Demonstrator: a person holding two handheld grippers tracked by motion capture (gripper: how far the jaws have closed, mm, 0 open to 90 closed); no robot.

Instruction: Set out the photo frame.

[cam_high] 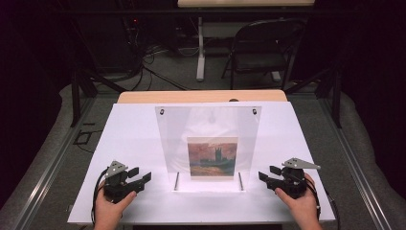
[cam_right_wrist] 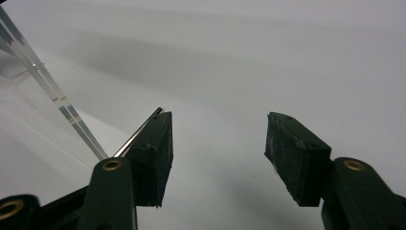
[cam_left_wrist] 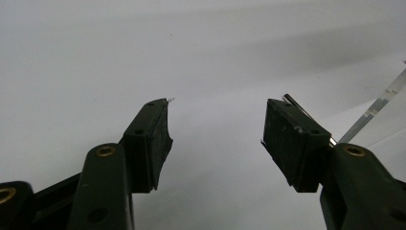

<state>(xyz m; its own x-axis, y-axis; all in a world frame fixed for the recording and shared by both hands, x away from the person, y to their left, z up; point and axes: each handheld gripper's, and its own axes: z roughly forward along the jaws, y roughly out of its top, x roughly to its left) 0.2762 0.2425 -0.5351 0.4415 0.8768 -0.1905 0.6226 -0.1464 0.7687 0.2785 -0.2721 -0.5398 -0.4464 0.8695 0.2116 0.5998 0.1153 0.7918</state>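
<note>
Clear acrylic stand [cam_high: 208,129] holding a small landscape picture [cam_high: 212,157] sits upright mid white table [cam_high: 134,139], between left gripper [cam_high: 139,175] and right gripper [cam_high: 269,174], both resting with jaws apart, nothing between them.

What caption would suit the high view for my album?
Two open hand-held grippers, left and right, flank a clear acrylic frame holding a small painting.

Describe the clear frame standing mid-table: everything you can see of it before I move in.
The clear frame is a transparent acrylic-looking panel standing upright on the white table, between the two open grippers and touched by neither. Two small dark fasteners sit at its top corners. A small landscape picture, reddish sky over a dark towered building, sits low in its centre. Two thin metal rods support its base. In the gripper views its edge looks double-layered.
</note>
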